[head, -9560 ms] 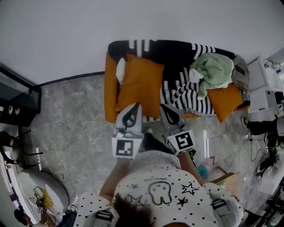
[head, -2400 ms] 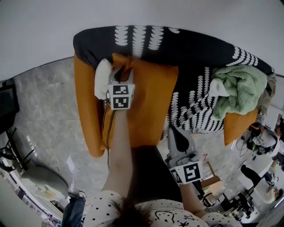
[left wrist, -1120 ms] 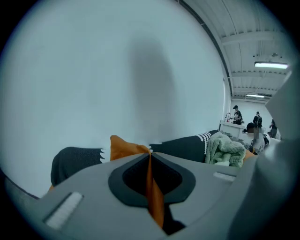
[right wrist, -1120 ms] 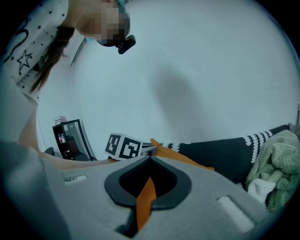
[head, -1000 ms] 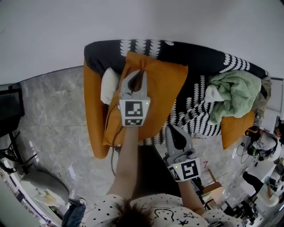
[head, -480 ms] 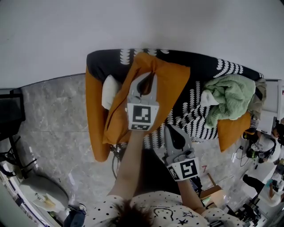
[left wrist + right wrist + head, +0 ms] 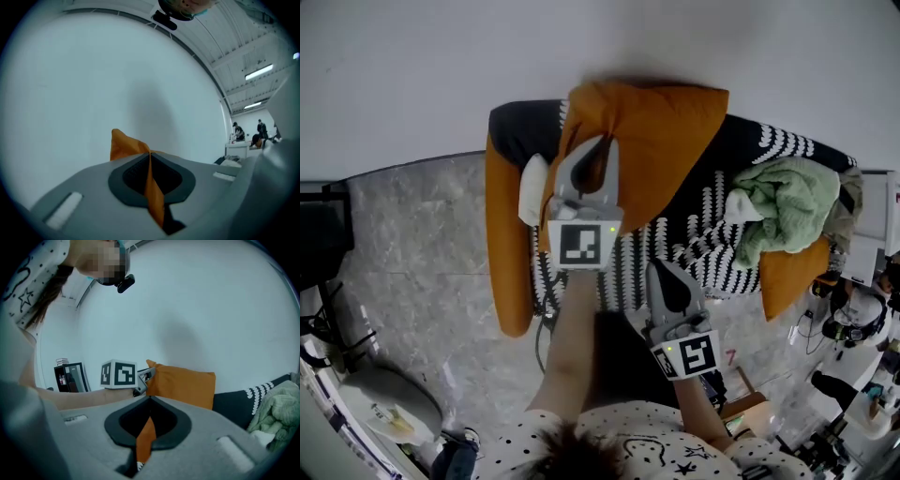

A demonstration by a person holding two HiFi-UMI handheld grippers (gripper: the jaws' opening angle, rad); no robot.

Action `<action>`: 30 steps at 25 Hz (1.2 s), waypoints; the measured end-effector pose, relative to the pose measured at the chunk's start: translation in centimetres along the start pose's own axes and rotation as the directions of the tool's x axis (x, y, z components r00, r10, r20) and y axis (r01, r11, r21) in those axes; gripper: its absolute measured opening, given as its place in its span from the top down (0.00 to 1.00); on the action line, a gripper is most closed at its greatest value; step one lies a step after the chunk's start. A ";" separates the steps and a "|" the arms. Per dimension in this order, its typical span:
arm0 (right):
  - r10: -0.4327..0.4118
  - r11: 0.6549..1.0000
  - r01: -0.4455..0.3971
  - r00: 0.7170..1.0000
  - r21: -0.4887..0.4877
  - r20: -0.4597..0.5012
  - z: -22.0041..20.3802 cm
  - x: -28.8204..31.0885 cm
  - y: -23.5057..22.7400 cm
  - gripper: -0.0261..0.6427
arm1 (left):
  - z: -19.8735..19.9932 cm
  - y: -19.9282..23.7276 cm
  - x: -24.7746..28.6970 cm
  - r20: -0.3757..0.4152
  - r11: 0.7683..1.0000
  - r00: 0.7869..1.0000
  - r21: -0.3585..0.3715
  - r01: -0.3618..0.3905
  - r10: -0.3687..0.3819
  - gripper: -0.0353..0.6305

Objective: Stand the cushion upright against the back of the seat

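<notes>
The orange cushion point(image 7: 656, 141) hangs upright at the black back of the seat point(image 7: 520, 127), its top reaching up in front of the white wall. My left gripper point(image 7: 598, 148) is shut on the cushion's left edge; in the left gripper view point(image 7: 149, 157) a fold of orange fabric point(image 7: 123, 144) is pinched between the jaws. My right gripper point(image 7: 659, 270) hovers by the seat's front edge, shut, apart from the cushion. From the right gripper view point(image 7: 150, 401) the cushion point(image 7: 183, 385) stands ahead, with the left gripper point(image 7: 144, 377) on its left side.
The sofa wears a black throw with white marks point(image 7: 712, 225) and has an orange armrest point(image 7: 508, 244). A small white pillow point(image 7: 532, 187) lies by the armrest. A green blanket point(image 7: 787, 206) and a second orange cushion point(image 7: 787, 272) fill the right end.
The left gripper has risen with the cushion, which has swung from lying slanted on the seat to hanging upright before the backrest. The right gripper has hardly moved.
</notes>
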State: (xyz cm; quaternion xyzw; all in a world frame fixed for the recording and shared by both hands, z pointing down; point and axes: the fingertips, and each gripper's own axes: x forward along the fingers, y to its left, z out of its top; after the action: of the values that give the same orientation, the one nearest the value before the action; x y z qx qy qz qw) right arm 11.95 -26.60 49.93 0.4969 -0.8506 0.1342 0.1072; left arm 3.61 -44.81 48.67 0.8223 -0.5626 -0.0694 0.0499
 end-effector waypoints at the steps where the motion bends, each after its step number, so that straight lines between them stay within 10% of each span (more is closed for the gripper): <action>1: 0.002 1.000 -0.002 1.000 0.000 -0.004 -0.2 -0.1 0.2 0.96 | -1.0 1.8 -0.7 -0.010 0.999 0.999 0.009 -0.041 0.041 0.93; 8: 0.005 1.000 -0.005 1.000 0.002 -0.026 -1.1 -0.1 0.8 0.96 | -3.0 7.2 -1.6 -0.037 0.982 0.998 0.182 -0.041 0.049 0.93; 30: -0.004 1.000 0.004 1.000 -0.013 -0.007 0.8 1.4 1.7 0.96 | -10.5 11.6 0.3 -0.212 0.995 0.976 0.094 -0.039 0.058 0.91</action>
State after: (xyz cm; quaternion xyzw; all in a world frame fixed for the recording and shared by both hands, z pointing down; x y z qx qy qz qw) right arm 9.76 -27.20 49.42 0.4975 -0.8501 0.1302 0.1135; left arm -5.15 -49.25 60.86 0.8124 -0.5765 0.0460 0.0752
